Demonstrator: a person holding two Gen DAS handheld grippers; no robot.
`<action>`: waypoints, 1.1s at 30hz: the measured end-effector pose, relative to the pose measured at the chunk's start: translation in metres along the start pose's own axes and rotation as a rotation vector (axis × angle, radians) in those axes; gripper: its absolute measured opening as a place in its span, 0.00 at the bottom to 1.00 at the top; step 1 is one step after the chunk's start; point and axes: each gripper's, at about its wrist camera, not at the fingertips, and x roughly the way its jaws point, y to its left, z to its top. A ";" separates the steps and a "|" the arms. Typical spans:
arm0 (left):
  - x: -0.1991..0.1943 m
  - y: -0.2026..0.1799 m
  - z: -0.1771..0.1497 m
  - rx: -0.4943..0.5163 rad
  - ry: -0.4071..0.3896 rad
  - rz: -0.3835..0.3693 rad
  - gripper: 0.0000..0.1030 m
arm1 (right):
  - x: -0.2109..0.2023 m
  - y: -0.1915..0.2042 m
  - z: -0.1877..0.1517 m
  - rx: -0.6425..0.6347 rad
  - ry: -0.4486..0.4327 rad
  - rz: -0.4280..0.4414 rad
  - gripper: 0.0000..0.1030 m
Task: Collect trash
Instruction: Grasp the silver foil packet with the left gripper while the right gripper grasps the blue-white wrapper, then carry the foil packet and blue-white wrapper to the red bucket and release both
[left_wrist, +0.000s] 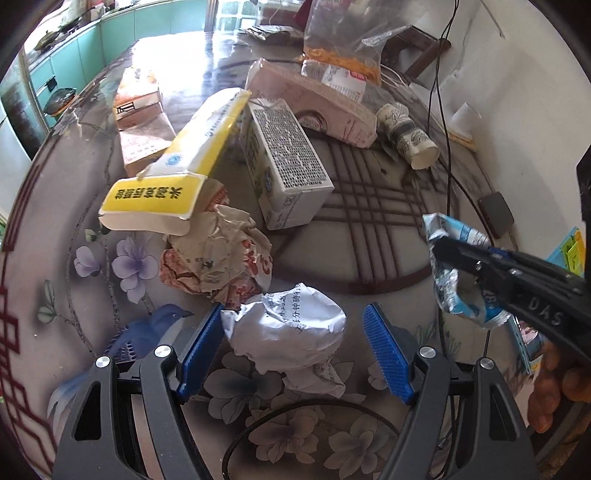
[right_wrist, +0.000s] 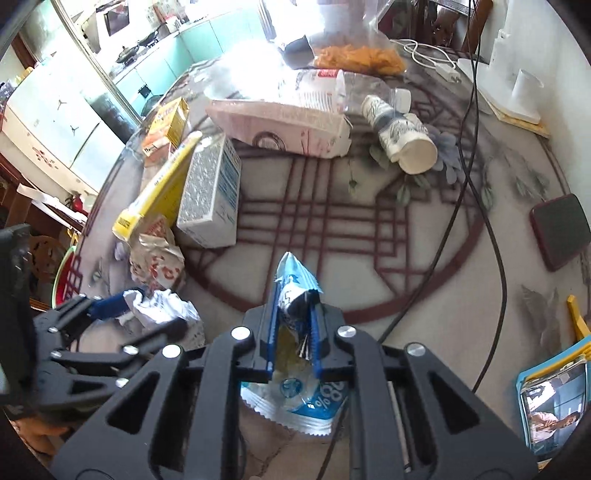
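My right gripper (right_wrist: 293, 317) is shut on a crumpled blue and silver wrapper (right_wrist: 295, 280), held above the patterned table; the left wrist view shows this wrapper (left_wrist: 454, 236) at the right, pinched in black jaws. My left gripper (left_wrist: 293, 343) stands open around a crumpled white paper ball (left_wrist: 284, 325) with printed characters; the blue pads flank it without pressing. In the right wrist view the paper ball (right_wrist: 162, 310) lies at the lower left between the left gripper's fingers (right_wrist: 107, 304). Behind it sits a crumpled red-printed paper bag (left_wrist: 214, 258).
A yellow carton (left_wrist: 199, 147), a white milk carton (left_wrist: 284, 162), a pink box (left_wrist: 314, 103), a tipped paper cup (right_wrist: 410, 144), a plastic bag with orange contents (left_wrist: 343, 51) and a dark phone (right_wrist: 561, 229) lie on the table (right_wrist: 424, 258). Black cables (right_wrist: 495, 236) cross the right side.
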 end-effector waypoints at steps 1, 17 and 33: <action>0.002 0.000 0.001 0.003 0.006 0.000 0.71 | 0.000 0.003 0.001 0.002 -0.004 0.002 0.14; -0.028 0.014 -0.004 -0.010 -0.039 -0.041 0.50 | -0.010 0.030 0.026 -0.008 -0.077 0.042 0.14; -0.136 0.062 -0.001 -0.104 -0.345 0.072 0.50 | -0.027 0.102 0.044 -0.147 -0.143 0.135 0.14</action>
